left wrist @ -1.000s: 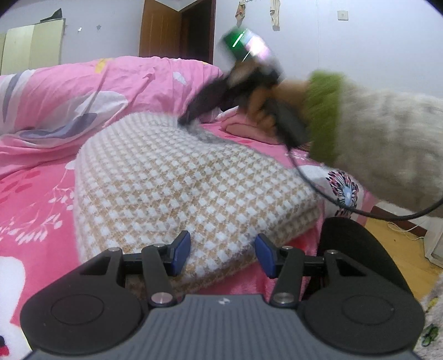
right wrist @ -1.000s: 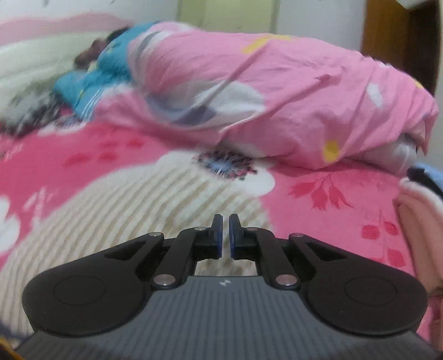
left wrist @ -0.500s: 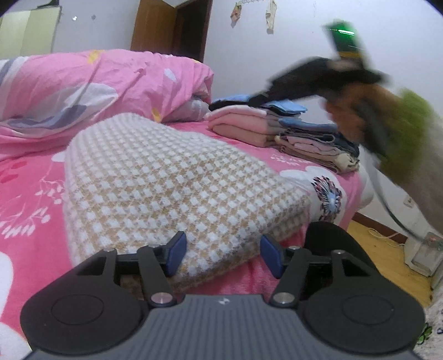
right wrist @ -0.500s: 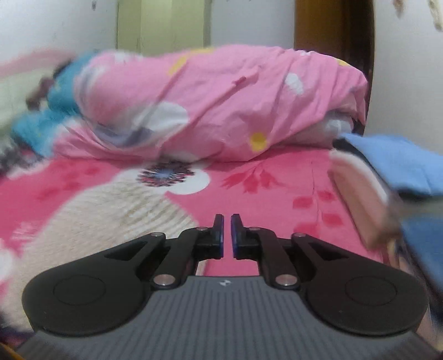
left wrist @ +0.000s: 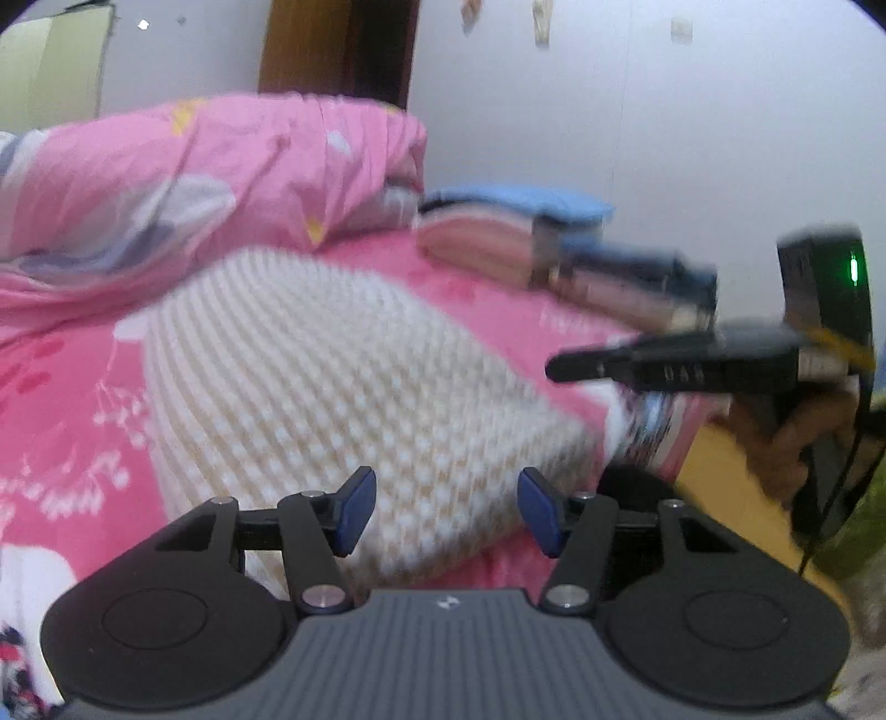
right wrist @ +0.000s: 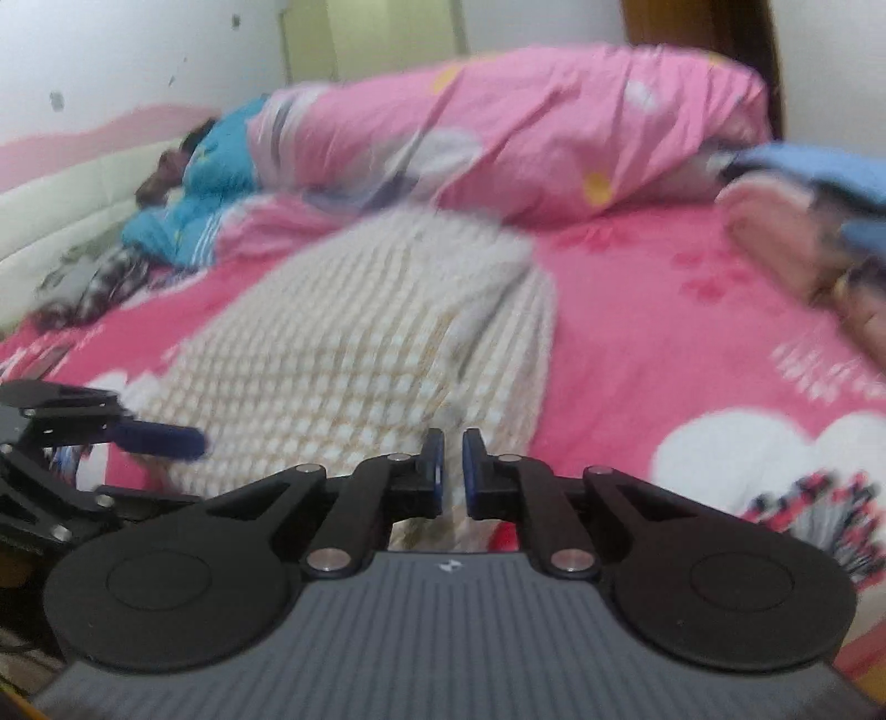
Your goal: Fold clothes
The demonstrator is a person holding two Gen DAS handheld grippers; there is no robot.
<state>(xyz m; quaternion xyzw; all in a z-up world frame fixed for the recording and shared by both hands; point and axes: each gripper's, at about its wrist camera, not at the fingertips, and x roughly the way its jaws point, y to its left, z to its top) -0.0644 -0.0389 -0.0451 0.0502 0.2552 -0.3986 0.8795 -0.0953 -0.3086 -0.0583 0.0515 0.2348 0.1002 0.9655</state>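
Just ahead of the left gripper (left wrist: 447,510), spread and empty, the checked garment (left wrist: 354,376) lies folded on the bed (left wrist: 72,399), running away; right gripper (right wrist: 452,471), nearly pressed together, hovers at its near edge.

A home bedroom. A bed (right wrist: 692,354) with a pink flower-print sheet fills most of both views, and a rumpled pink duvet (left wrist: 221,177) is heaped along its far side. A padded cream and pink headboard (right wrist: 72,183) runs along the far left in the right wrist view. Folded clothes (left wrist: 531,243) are stacked at the far right edge of the bed. Behind stand plain white walls, a brown wooden door (left wrist: 338,50) and a pale green wardrobe (left wrist: 55,72).
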